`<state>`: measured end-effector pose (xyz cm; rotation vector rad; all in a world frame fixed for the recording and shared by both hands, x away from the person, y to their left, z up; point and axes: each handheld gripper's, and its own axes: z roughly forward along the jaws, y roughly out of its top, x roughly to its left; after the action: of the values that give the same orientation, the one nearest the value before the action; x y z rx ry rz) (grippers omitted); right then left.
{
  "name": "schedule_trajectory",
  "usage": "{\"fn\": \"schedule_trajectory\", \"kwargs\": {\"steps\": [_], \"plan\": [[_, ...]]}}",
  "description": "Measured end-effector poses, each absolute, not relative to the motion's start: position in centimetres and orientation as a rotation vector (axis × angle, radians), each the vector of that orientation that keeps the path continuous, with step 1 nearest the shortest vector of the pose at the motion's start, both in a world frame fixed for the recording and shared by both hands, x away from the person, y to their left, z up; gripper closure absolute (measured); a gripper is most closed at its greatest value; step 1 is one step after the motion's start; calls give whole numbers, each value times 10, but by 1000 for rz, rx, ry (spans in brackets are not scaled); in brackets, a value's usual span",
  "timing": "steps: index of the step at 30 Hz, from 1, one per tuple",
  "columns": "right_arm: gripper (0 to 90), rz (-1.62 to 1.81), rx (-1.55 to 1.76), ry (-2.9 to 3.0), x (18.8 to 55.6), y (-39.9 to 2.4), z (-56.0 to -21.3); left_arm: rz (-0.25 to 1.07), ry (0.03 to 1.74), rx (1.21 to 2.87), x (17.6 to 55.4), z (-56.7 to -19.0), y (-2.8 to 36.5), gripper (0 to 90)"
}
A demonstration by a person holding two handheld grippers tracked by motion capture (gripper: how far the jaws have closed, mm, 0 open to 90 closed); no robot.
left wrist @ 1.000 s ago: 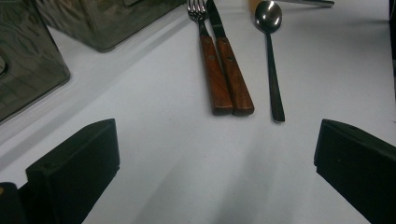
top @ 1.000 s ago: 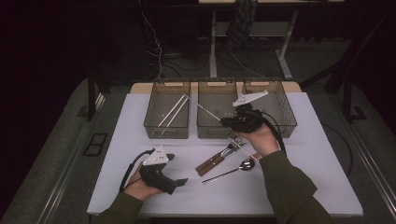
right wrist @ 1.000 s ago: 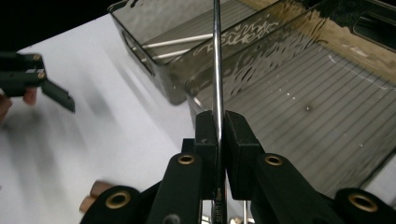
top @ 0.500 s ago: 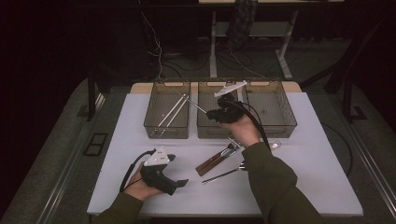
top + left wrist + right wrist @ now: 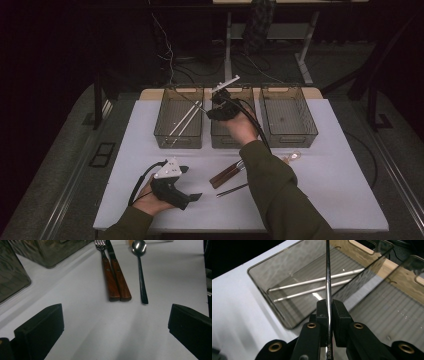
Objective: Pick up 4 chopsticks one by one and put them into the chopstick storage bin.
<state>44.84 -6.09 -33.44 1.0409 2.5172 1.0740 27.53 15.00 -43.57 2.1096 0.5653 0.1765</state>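
Lying white under dim light, table (image 5: 150,120); floor dark. Right gripper (image 5: 328,312) clenched on chopstick (image 5: 328,277), tip cut off. Left gripper (image 5: 115,322) released. Spoon (image 5: 232,190) possibly half-hidden by sleeve.

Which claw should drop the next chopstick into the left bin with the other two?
Right. The right claw is shut on a metal chopstick and sits over the left bin, where two chopsticks lie. The left claw rests open near the table's front edge, away from the bins.

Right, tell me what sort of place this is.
Probably a lab or recording workspace, not a kitchen: a white table with three clear bins, loose cables on the carpeted floor, and desk legs behind.
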Motion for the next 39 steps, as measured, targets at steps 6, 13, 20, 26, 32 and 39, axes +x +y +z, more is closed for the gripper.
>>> {"fn": "schedule_trajectory", "kwargs": {"steps": [6, 13, 20, 26, 32, 39], "plan": [[838, 1039, 1081, 2524, 464, -41, -340, 173, 563, 2113, 275, -436, 150, 0], [838, 998, 1117, 2538, 481, -20, -349, 170, 560, 2116, 275, -436, 149, 0], [838, 969, 1183, 2526, 495, -5, -358, 163, 552, 2115, 275, -436, 149, 0], [837, 948, 1215, 2523, 498, 2, -365, 161, 547, 2121, 275, -437, 147, 0], [837, 934, 1215, 2525, 498, 7, -367, 159, 544, 2128, 275, -437, 147, 0], [837, 932, 1219, 2526, 498, 11, -369, 156, 543, 2128, 275, -437, 146, 0]]}}
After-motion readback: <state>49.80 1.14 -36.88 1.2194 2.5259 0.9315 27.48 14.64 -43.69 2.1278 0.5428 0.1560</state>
